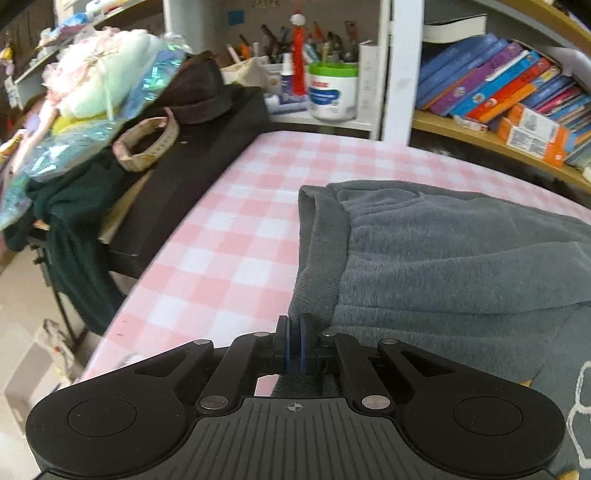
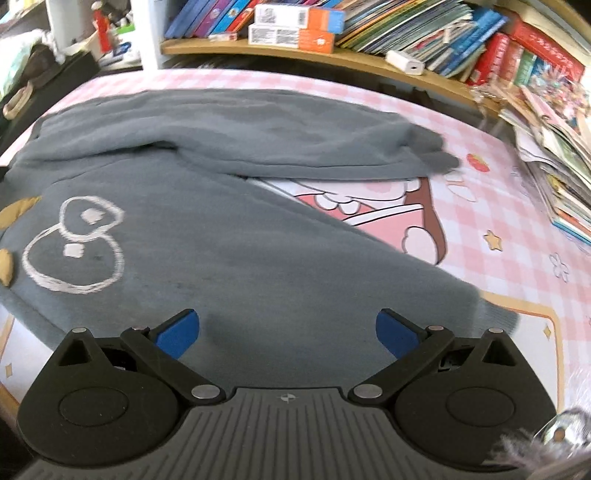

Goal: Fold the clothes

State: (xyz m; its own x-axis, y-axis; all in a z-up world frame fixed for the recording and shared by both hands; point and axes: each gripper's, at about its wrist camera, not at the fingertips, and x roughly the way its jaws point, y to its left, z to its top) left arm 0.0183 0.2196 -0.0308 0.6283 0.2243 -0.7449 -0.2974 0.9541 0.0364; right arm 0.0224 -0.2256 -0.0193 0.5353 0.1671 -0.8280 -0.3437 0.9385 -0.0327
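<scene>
Left gripper [image 1: 294, 339] pinching grey sweater [image 1: 443, 258] cuff (angled down); right gripper [image 2: 287, 334] wide.

Bright, even indoor light; soft motion blur; fisheye bending at edges.

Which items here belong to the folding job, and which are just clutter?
Job:
- grey fleece garment
- left gripper, jaws shut on the garment's ribbed edge
- right gripper, jaws open above the garment
- pink checked cloth underneath

Clutter:
- books
- white tub
- brown hat
- watch strap
</scene>
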